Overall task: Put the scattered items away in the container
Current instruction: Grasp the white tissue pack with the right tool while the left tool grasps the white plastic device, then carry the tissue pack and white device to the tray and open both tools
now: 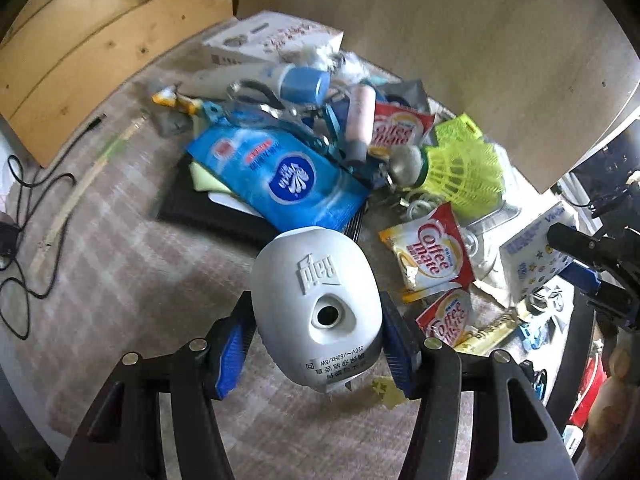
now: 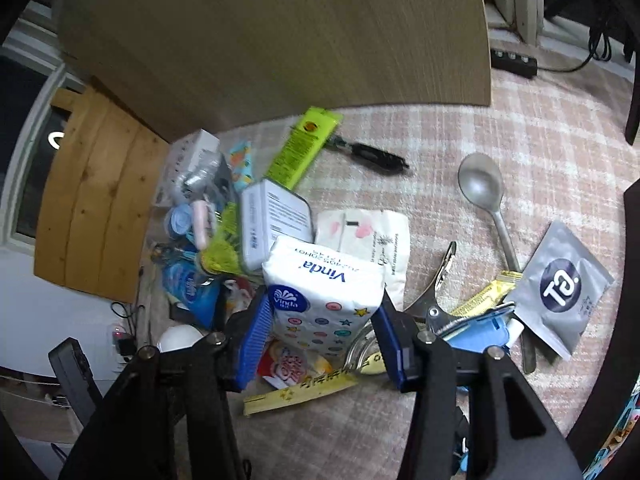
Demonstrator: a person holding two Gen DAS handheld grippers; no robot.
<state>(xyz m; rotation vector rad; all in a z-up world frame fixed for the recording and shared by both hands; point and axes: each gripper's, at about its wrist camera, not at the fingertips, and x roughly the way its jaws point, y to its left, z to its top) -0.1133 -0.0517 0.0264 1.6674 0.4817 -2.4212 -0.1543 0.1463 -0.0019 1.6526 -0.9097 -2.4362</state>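
- Your left gripper (image 1: pixel 316 344) holds the white Raid plug-in (image 1: pixel 316 304): both blue pads press its flanks. Its long axis runs away from you along the fingers; the rounded end points at the pile, and the end with printed ratings points back at you. The round hole faces up toward the camera.
- Beyond it lies the heap: a blue tissue pack (image 1: pixel 276 176) on a black flat thing (image 1: pixel 208 212), a tube with a blue cap (image 1: pixel 260 76), a white box (image 1: pixel 272 40), a yellow shuttlecock (image 1: pixel 460 168) with its cork end pointing left, and Coffee-mate sachets (image 1: pixel 428 256).
- Everything rests on a pale checked rug (image 1: pixel 132 272). A pine board (image 1: pixel 96 44) stands on the left, a lighter wood panel (image 1: pixel 460 40) behind the heap, and a black cable (image 1: pixel 28 184) trails at the far left.
- Your right gripper (image 2: pixel 320 336) grips a Vinda tissue pack (image 2: pixel 324 300), pads against its two sides. Its long axis runs away along the fingers, tilted a little left, printed name upside down to you.
- Right of that pack on the rug: a metal tin (image 2: pixel 276 220), a spoon (image 2: pixel 488 204) with bowl away from you, and a grey T3 sachet (image 2: pixel 560 292).
- I cannot tell which thing is the container; none shows clearly in either view.
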